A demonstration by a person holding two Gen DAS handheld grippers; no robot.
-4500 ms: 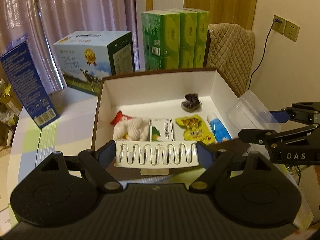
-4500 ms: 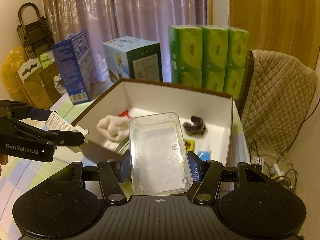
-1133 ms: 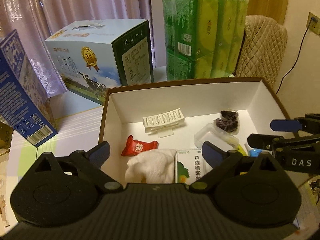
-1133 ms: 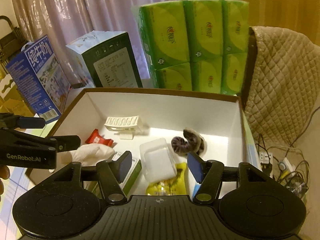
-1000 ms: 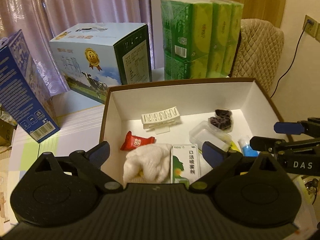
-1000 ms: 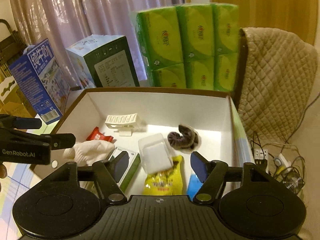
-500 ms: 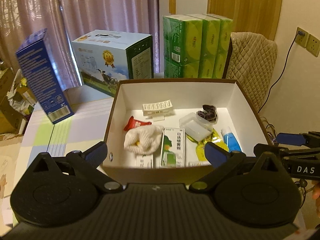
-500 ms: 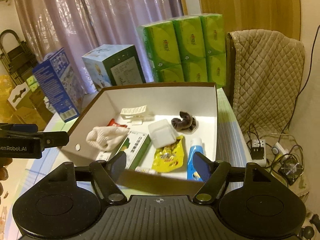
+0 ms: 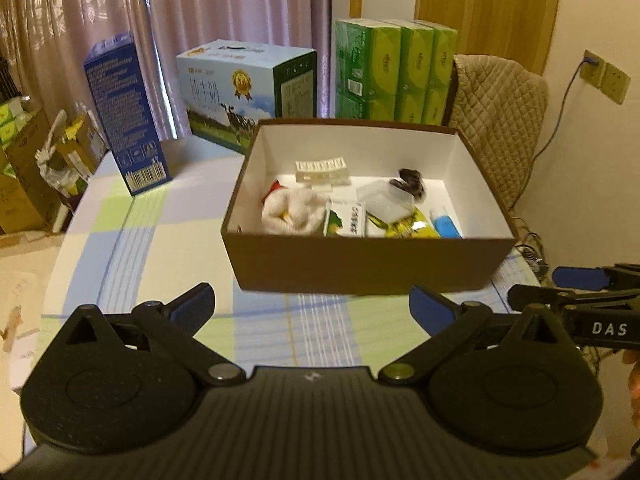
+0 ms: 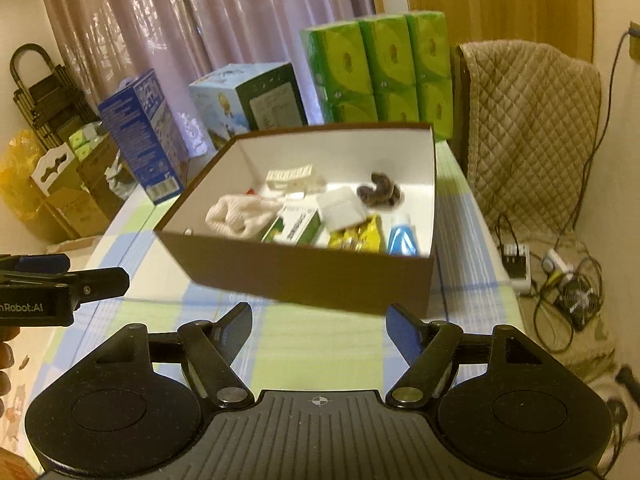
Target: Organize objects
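A brown cardboard box (image 9: 360,264) (image 10: 304,276) with a white inside stands on the checked tablecloth. In it lie a white ridged tray (image 9: 322,168) (image 10: 290,176), a clear plastic case (image 9: 384,200) (image 10: 340,208), a white cloth (image 9: 292,212) (image 10: 240,210), a green-and-white carton (image 9: 346,222) (image 10: 294,226), a yellow pouch (image 9: 408,226) (image 10: 358,236), a blue tube (image 9: 444,226) (image 10: 402,238) and a dark hair tie (image 9: 410,182) (image 10: 380,192). My left gripper (image 9: 312,306) is open and empty, in front of the box. My right gripper (image 10: 318,328) is open and empty too, also short of the box.
Behind the box stand a blue carton (image 9: 124,116), a light blue milk case (image 9: 248,92) and green tissue packs (image 9: 396,72). A quilted chair (image 10: 528,132) is at the right, with cables and a power strip (image 10: 552,276) on the floor. Cardboard boxes (image 10: 68,196) sit left.
Both grippers let go of the ridged tray and the clear case inside the box, then drew back toward me. The box now sits farther off, with tablecloth showing before it.
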